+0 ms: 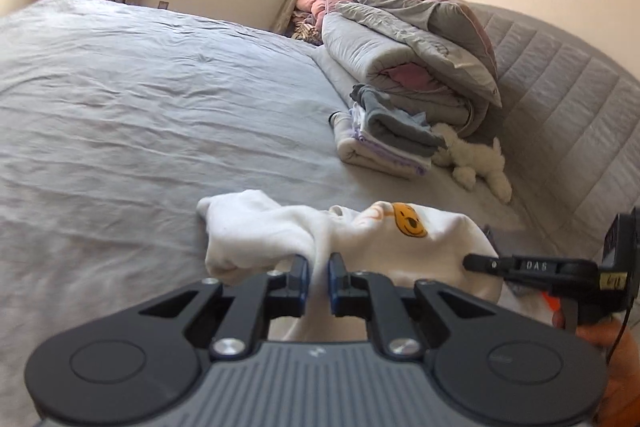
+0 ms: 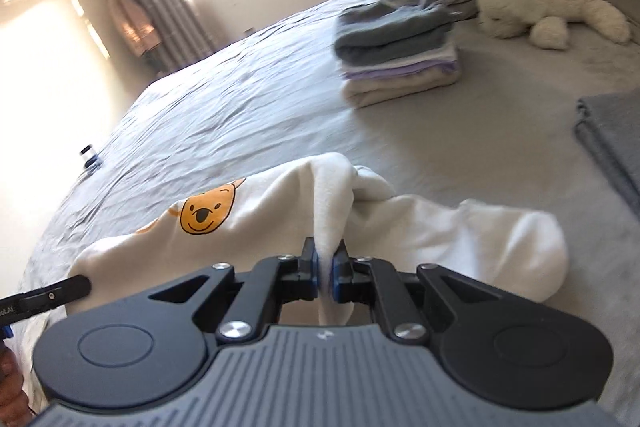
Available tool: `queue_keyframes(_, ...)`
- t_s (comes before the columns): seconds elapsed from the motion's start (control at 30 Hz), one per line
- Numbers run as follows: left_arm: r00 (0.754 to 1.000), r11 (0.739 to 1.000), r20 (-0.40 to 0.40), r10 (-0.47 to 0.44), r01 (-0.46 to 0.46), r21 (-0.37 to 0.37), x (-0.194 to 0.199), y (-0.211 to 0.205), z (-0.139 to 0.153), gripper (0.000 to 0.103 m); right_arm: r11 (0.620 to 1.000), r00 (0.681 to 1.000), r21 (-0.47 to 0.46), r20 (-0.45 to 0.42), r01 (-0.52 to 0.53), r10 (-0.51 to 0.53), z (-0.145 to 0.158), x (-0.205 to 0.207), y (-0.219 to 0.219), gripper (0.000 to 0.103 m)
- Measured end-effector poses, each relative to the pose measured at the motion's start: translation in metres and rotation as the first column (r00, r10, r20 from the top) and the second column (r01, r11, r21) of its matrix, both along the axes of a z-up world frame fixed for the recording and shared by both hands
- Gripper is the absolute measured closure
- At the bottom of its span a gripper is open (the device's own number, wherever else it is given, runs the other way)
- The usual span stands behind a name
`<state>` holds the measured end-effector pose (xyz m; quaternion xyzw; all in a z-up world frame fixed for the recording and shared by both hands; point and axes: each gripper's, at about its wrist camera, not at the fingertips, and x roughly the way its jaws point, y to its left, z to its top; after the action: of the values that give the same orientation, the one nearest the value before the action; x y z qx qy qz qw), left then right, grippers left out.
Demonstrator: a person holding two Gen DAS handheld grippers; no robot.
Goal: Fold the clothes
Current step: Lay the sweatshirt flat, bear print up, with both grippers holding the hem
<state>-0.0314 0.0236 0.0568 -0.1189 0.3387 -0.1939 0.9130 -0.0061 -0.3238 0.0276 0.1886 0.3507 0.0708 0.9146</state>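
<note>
Looking along the left gripper [image 1: 318, 267], I see its blue-padded fingers [image 1: 301, 277] drawn close on a fold of the white garment [image 1: 276, 227], cloth running down between them, so it is clamped on the fabric. The garment hangs bunched just above the grey bedsheet [image 1: 140, 99], an orange bear face [image 1: 408, 223] showing on its right part. From the right edge, the tip of the right gripper [image 1: 474, 262] touches the same garment. Farther up the bed sit a stack of folded clothes [image 1: 384, 143], a white plush toy [image 1: 476, 163] just beside it, and rolled bedding [image 1: 416, 51] against the quilted headboard [image 1: 560, 79].

From the right gripper [image 2: 328, 267], the view is smeared, but its pads [image 2: 314, 269] seem pressed together on a ridge of the white garment [image 2: 460, 235], pinching it. The bear face [image 2: 206, 213] lies left of that pinch, and the left gripper's tip [image 2: 78, 285] meets the cloth at the lower left. Beyond, the folded stack [image 2: 396, 55] rests on the sheet [image 2: 240, 107], with the plush toy [image 2: 552, 11] to its right and a grey folded piece [image 2: 612, 147] at the right edge.
</note>
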Motion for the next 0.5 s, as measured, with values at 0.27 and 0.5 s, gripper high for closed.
queue_keyframes(0.27, 0.998, 0.997, -0.058, -0.006, 0.010, 0.074, -0.055, 0.022, 0.001, 0.093, 0.993, 0.996, -0.077, -0.021, -0.091, 0.089, 0.012, -0.062, 0.039, 0.095)
queue_keyframes(0.5, 0.981, 0.989, -0.177, -0.074, 0.095, 0.110, -0.095, 0.024, -0.029, 0.092, 0.981, 0.986, -0.129, -0.106, -0.142, 0.129, 0.000, -0.102, 0.045, 0.095)
